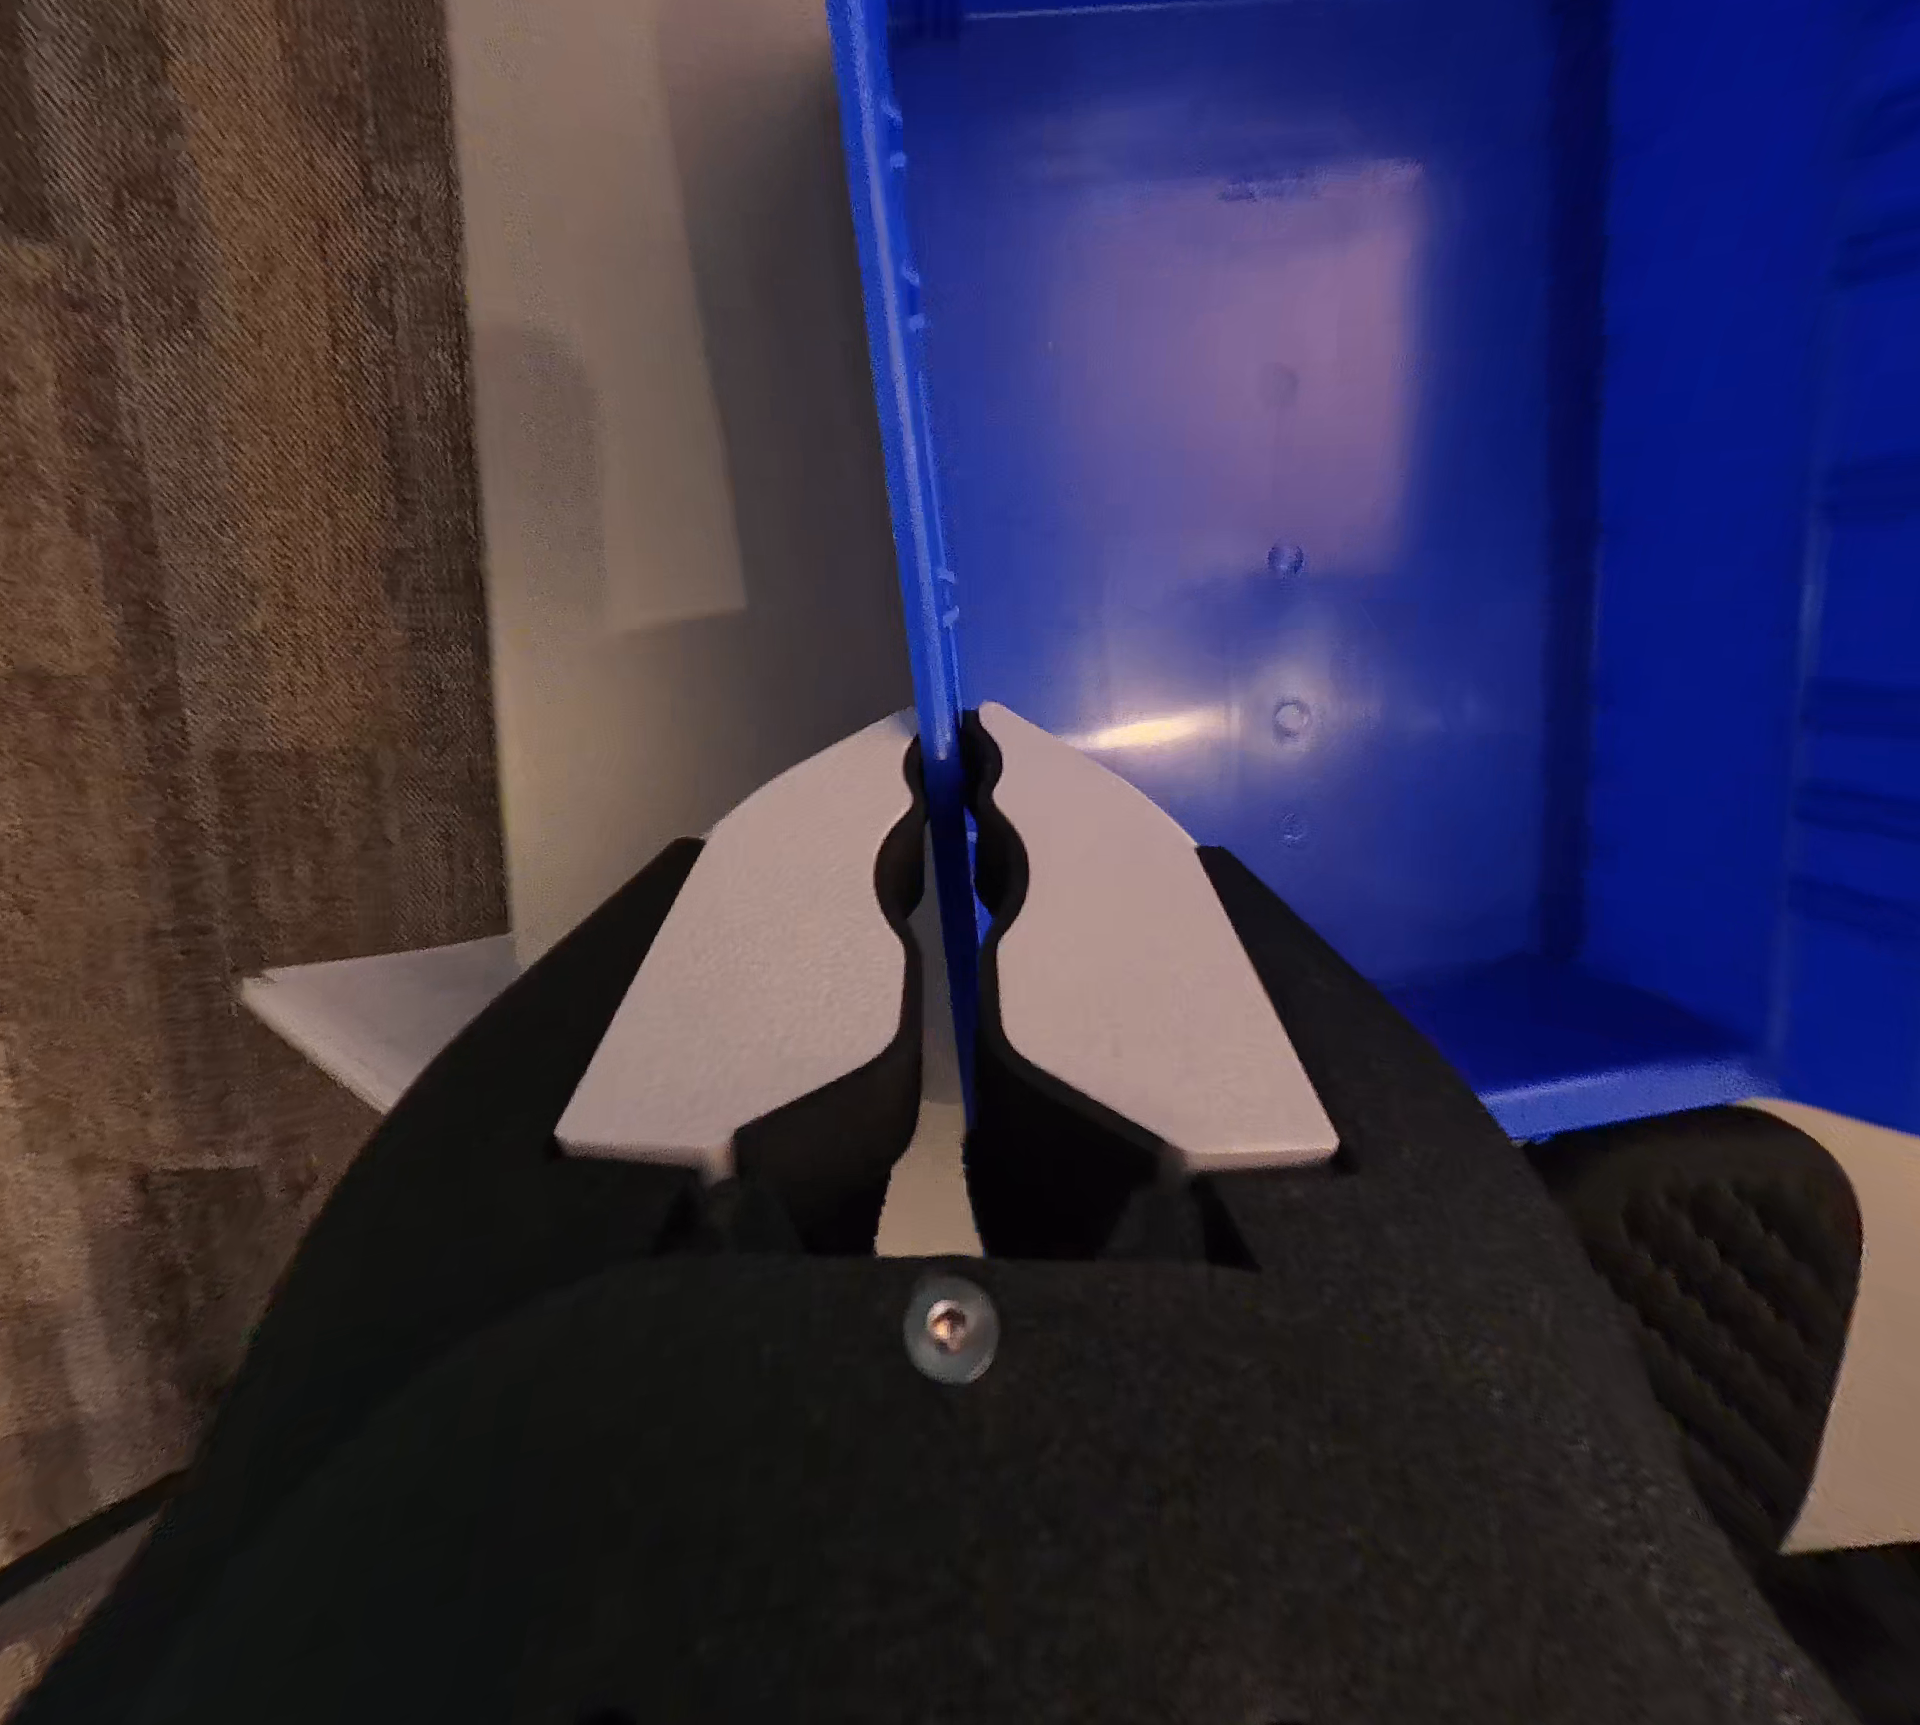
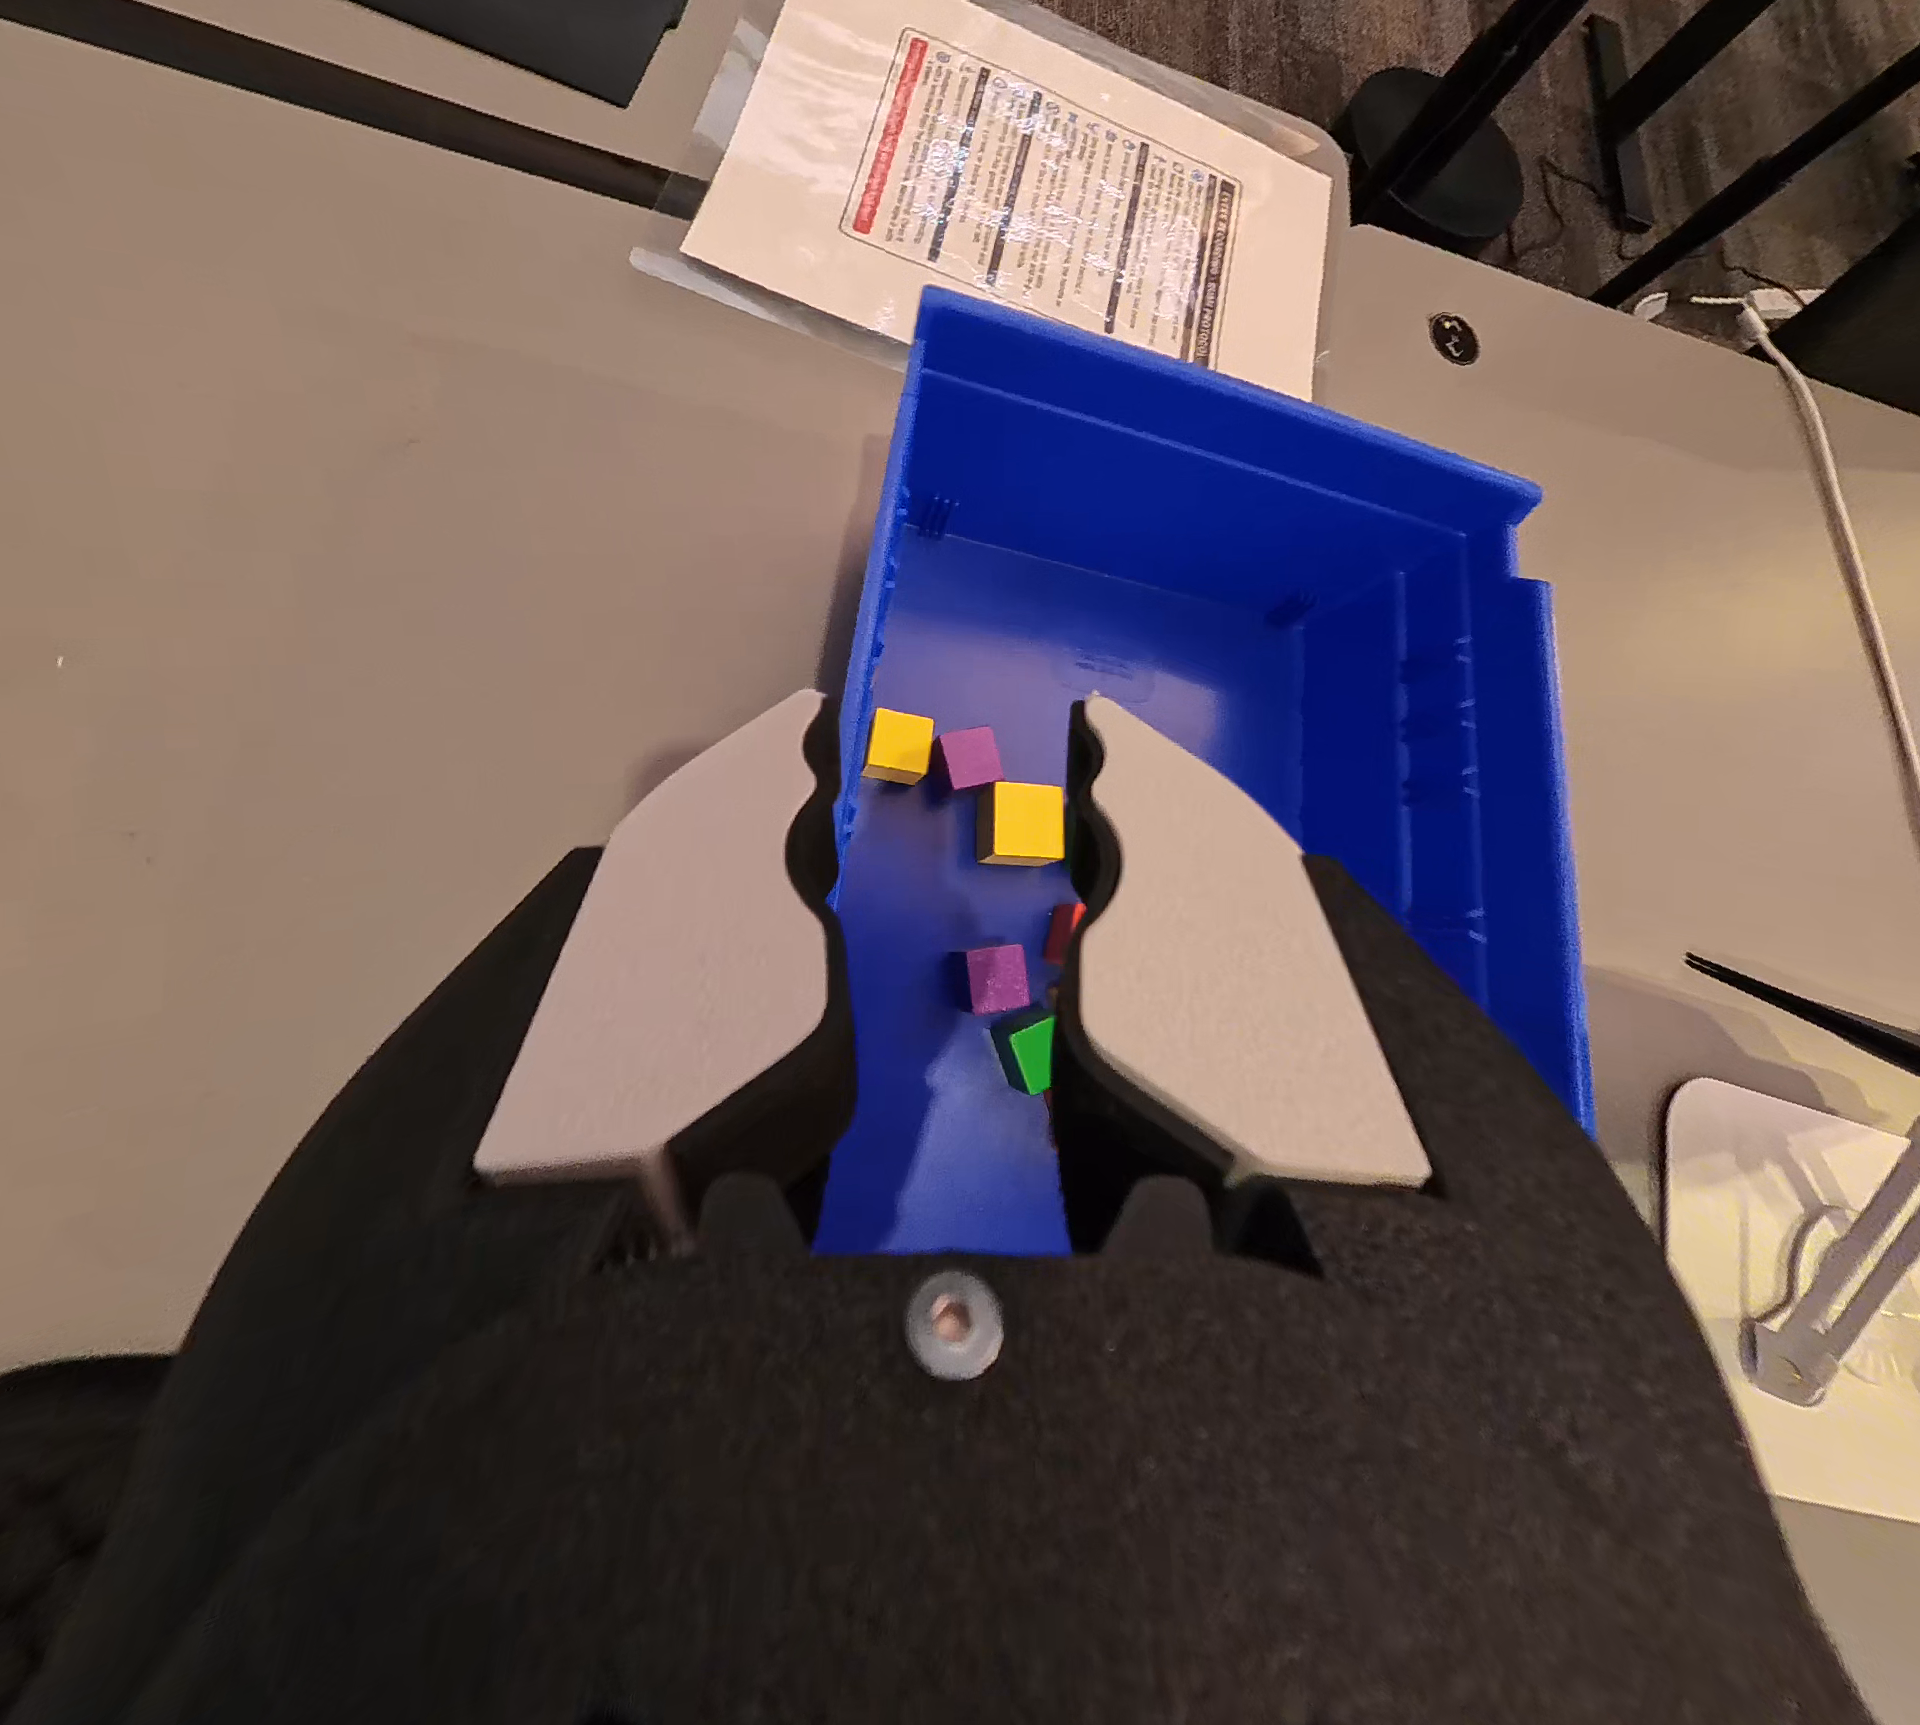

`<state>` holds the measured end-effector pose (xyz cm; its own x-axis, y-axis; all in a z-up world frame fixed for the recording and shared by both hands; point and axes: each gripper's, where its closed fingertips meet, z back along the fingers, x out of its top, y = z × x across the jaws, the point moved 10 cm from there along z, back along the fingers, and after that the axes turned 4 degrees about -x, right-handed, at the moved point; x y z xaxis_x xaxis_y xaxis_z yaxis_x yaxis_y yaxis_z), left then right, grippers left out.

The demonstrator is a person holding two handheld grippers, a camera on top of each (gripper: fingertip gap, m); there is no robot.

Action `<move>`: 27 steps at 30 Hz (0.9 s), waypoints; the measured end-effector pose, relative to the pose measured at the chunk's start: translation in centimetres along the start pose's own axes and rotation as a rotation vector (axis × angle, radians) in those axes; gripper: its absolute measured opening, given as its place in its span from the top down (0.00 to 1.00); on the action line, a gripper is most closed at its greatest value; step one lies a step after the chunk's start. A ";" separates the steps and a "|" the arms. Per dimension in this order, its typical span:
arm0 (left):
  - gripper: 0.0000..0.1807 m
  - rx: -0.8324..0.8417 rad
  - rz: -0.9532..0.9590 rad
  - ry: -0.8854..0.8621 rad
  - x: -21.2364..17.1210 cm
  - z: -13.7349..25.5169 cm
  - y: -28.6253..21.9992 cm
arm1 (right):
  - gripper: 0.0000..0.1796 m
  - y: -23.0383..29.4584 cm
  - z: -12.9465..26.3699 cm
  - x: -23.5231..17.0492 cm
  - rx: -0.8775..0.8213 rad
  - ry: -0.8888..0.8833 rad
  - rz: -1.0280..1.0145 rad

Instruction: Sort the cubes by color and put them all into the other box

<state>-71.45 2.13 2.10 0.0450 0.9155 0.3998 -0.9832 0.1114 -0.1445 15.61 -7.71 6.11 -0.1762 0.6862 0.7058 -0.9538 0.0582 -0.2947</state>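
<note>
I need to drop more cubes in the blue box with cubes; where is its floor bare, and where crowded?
The blue box has bare floor toward its far wall and right side. It is crowded along the left wall and middle: two yellow cubes, two purple cubes, a green cube. The right tool hangs open above them.

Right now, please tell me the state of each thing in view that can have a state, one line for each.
Left gripper: jaws shut on the wall of a blue box.
Blue box in left view: no cubes visible inside.
Right gripper: jaws open, above the cubes.
Blue box in right view: holds loose, unsorted cubes.
Yellow cubes: two, apart.
Purple cubes: two, apart.
Green cube: tilted, partly hidden.
Red cube: mostly hidden.
</note>
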 end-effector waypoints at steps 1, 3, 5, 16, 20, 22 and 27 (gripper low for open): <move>0.98 -0.007 -0.019 -0.002 -0.1 -0.2 -1.3 | 0.77 0.2 -0.1 0.0 0.007 0.004 0.006; 0.97 -0.047 -0.047 -0.006 -0.5 -0.5 -3.7 | 0.77 0.6 -0.2 0.1 0.018 0.010 0.024; 0.97 -0.072 -0.058 -0.025 -0.7 -1.0 -6.1 | 0.77 0.9 -0.3 0.2 0.028 0.013 0.040; 0.97 -0.130 -0.213 -0.091 -1.9 -2.9 -17.3 | 0.77 1.1 -0.2 -0.2 0.065 0.018 0.053; 0.97 -0.136 -0.290 -0.120 -2.8 -3.6 -21.6 | 0.77 0.4 0.2 -0.7 0.062 0.014 0.040; 0.97 -0.161 -0.308 -0.142 -3.3 -3.9 -23.5 | 0.77 -0.3 0.7 -1.0 0.052 -0.002 0.008; 0.93 -0.298 -0.255 -0.164 -4.7 -4.5 -27.7 | 0.78 -3.5 3.1 -2.1 -0.022 -0.055 -0.132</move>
<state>-43.63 -3.55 0.13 0.2280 0.7729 0.5921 -0.8488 0.4557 -0.2681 18.58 -11.63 7.71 -0.0636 0.6307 0.7734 -0.9640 0.1616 -0.2110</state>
